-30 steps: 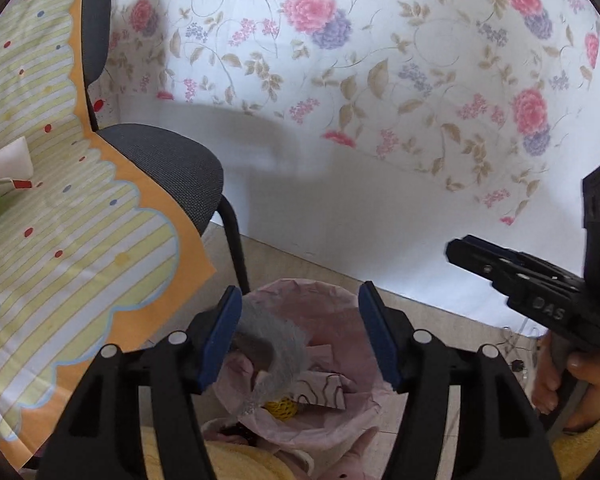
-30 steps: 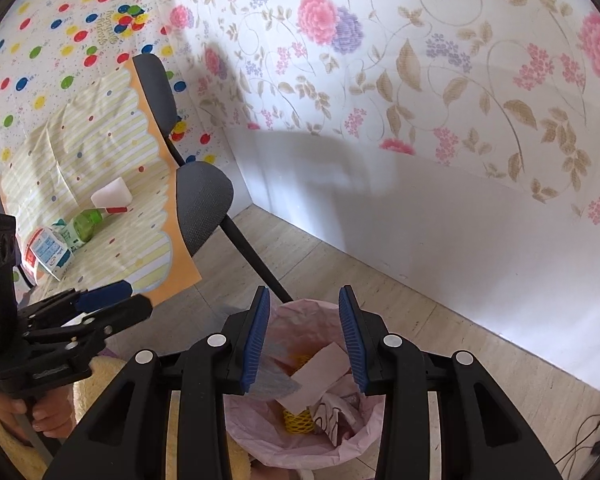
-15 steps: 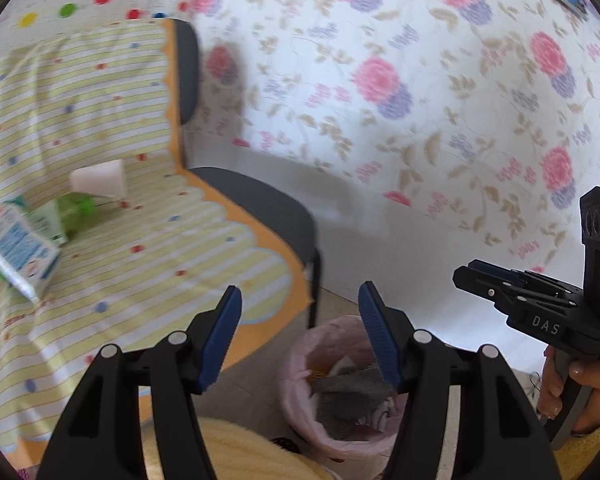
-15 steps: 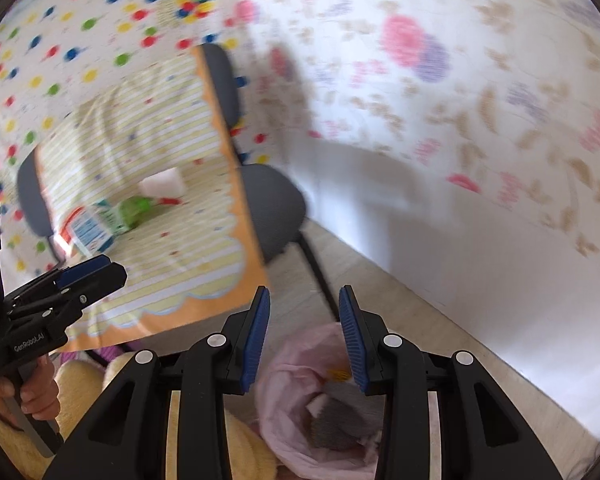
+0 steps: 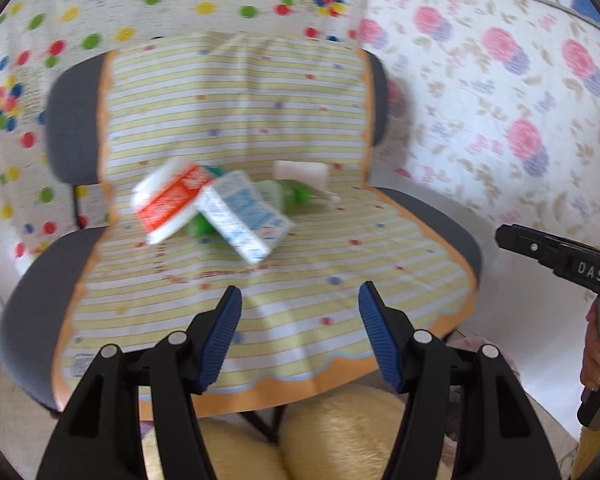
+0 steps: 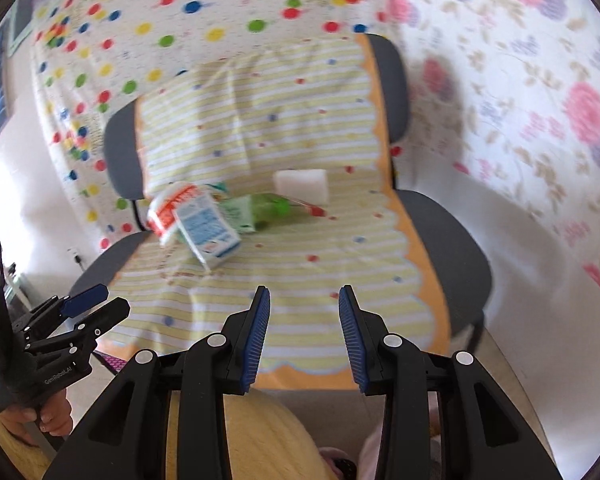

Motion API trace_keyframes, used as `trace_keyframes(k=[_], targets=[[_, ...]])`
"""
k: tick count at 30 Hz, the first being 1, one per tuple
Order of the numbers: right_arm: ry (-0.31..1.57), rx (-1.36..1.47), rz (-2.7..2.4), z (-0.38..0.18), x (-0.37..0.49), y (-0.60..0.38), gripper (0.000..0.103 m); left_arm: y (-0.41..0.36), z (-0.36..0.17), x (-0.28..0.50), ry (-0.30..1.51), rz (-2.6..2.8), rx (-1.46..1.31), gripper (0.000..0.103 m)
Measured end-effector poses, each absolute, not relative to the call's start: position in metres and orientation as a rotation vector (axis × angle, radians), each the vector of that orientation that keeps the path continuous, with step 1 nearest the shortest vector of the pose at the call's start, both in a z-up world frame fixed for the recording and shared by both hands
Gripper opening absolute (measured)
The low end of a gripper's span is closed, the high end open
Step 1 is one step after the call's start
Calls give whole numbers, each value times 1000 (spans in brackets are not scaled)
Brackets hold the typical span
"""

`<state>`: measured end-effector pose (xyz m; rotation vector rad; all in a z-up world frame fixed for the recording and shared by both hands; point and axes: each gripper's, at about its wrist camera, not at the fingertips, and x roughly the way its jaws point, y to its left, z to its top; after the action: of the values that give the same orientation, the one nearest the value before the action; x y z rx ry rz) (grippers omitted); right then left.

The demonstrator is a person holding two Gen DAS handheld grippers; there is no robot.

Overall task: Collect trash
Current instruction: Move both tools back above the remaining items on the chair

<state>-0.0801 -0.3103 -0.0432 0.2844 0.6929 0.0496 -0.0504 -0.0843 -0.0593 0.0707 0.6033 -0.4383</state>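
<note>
Both tongs, left [image 5: 298, 300] and right [image 6: 302, 300], are hovering open and empty, facing the blue carton [image 5: 244, 216] for grabbing.

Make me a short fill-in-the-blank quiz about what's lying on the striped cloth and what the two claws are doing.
1. Both the left claw and the right claw are ____ and hold nothing.
2. The blue-and-white carton leans on a carton printed ____.
3. The bottle behind the cartons is coloured ____.
4. The white block lies on the ____ cloth.

Missing words: open; red; green; striped
</note>
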Motion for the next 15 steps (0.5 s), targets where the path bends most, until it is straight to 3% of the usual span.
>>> trace_keyframes(k=[15], targets=[[735, 153, 192, -49, -24, -230, 43, 20, -77, -21, 616, -155, 23, 61]])
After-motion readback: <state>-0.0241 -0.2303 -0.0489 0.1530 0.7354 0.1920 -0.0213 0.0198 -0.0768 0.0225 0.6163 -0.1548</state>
